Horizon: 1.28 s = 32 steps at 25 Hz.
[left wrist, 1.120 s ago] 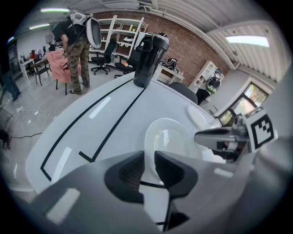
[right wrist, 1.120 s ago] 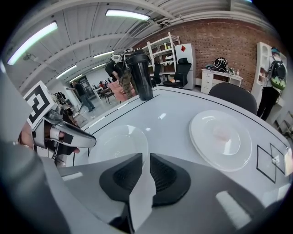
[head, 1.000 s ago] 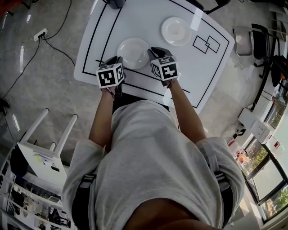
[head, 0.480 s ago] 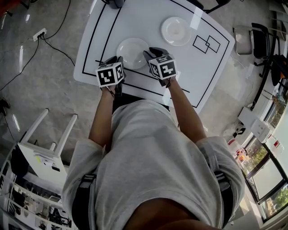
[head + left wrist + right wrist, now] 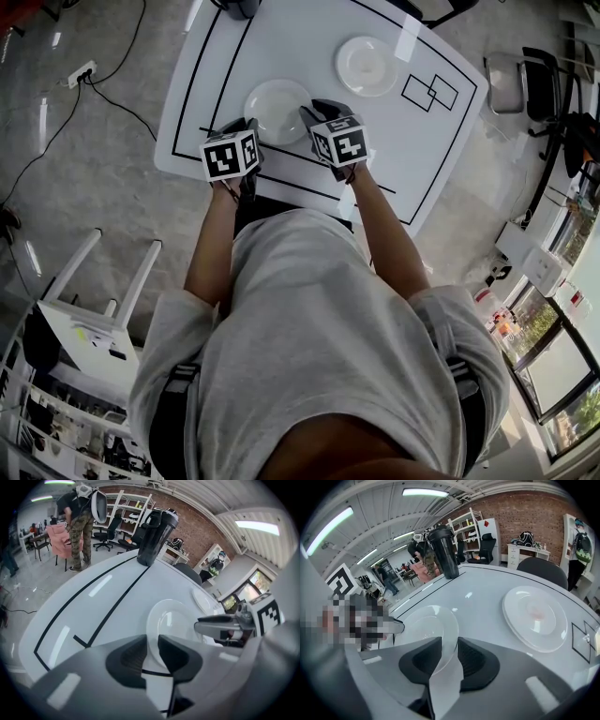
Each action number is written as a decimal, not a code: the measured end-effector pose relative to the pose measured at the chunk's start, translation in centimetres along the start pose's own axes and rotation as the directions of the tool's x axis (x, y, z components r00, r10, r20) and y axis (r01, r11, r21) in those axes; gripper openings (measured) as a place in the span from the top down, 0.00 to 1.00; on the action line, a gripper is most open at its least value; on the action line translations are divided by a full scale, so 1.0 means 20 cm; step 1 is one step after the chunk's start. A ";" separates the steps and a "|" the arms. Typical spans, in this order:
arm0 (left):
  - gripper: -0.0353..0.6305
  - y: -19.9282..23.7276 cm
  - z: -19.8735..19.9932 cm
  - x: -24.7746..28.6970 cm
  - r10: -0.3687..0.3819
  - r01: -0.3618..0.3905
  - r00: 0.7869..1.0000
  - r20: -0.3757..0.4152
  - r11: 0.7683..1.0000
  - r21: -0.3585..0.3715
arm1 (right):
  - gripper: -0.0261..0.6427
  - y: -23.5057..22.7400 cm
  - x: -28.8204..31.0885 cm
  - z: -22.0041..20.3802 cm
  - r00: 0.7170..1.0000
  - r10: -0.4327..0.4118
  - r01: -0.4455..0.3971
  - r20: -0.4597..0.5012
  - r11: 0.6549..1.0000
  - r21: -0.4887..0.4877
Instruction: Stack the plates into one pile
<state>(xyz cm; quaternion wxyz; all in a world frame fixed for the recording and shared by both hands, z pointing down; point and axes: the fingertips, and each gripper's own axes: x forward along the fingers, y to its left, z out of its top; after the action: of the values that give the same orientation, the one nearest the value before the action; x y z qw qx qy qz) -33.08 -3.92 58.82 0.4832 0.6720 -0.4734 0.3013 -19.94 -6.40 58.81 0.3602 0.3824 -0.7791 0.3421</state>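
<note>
Two white plates lie on the white table [image 5: 281, 37]. The near plate [image 5: 277, 108] [image 5: 171, 625] [image 5: 424, 625] sits between both grippers. The far plate [image 5: 367, 64] [image 5: 534, 616] lies apart to the right. My left gripper [image 5: 249, 125] [image 5: 150, 646] has just been closing, and its pads sit tight on the near plate's left rim. My right gripper [image 5: 312, 111] [image 5: 446, 651] has just been opening. The plate's right rim stands in its gap, with space on both sides.
A black bottle [image 5: 157, 536] [image 5: 444, 550] stands at the table's far edge. Black lines and two overlapping squares [image 5: 430, 92] are marked on the tabletop. A chair [image 5: 511, 86] stands right of the table and a white stool [image 5: 89, 319] on the floor left. People move in the background.
The right gripper has edged slightly up and left along the plate's rim. The left gripper and both plates stay where they were.
</note>
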 end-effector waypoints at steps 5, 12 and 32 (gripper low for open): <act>0.84 -0.01 0.02 -0.01 0.003 -0.003 1.000 0.009 1.000 0.011 | 0.81 -0.01 -0.02 0.01 1.000 -0.018 0.018 0.010 1.000 -0.005; 0.86 -0.05 0.10 -0.01 -0.009 0.007 1.000 0.026 0.998 0.056 | 0.83 -0.06 -0.05 0.04 0.998 -0.059 0.059 0.026 0.998 0.007; 0.88 -0.22 0.29 0.01 -0.094 0.090 0.996 0.003 0.967 0.238 | 0.88 -0.21 -0.24 0.11 0.969 -0.230 0.219 0.094 0.969 0.113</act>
<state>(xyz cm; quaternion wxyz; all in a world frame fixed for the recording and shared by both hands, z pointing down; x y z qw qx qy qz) -29.21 -8.95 55.38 0.4095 0.7483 -0.4056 0.3284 -14.96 -8.50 54.83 0.3346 0.5038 -0.7304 0.3174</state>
